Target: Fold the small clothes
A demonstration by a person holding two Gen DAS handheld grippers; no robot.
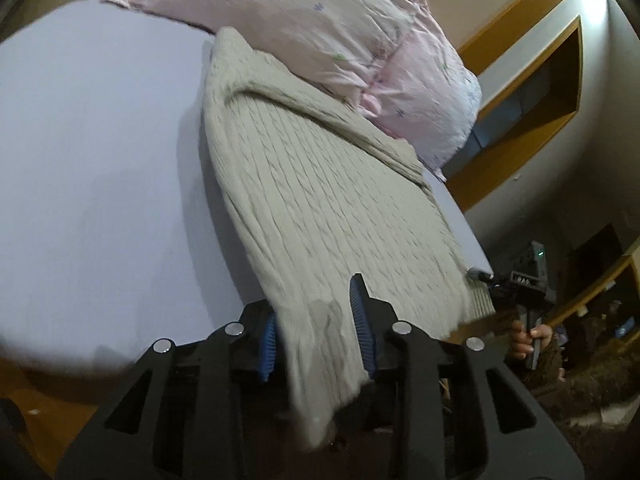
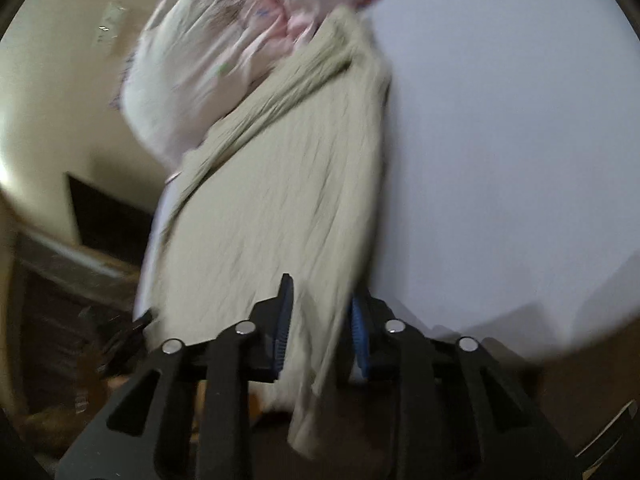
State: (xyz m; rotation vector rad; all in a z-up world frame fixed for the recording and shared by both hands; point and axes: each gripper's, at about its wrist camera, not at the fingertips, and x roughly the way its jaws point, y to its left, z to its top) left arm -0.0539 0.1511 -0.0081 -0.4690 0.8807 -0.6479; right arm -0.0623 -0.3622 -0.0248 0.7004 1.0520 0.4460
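Observation:
A beige cable-knit sweater (image 1: 320, 200) lies stretched along the right side of a lavender bed (image 1: 100, 160), its far end against a pink pillow. My left gripper (image 1: 316, 320) is shut on one near corner of the sweater, whose hem hangs down between the blue pads. My right gripper (image 2: 320, 316) is shut on the other near corner of the sweater (image 2: 280, 200). In the left wrist view the right gripper (image 1: 480, 276) pinches the hem at the bed's right edge, held by a hand.
A pink flowered pillow (image 1: 360, 48) lies at the bed's far end, and shows in the right wrist view (image 2: 200, 60). A wooden wall niche (image 1: 532, 92) is on the right. Wooden floor (image 1: 48, 412) shows below the bed's near edge. Dark clutter (image 1: 592, 360) lies at lower right.

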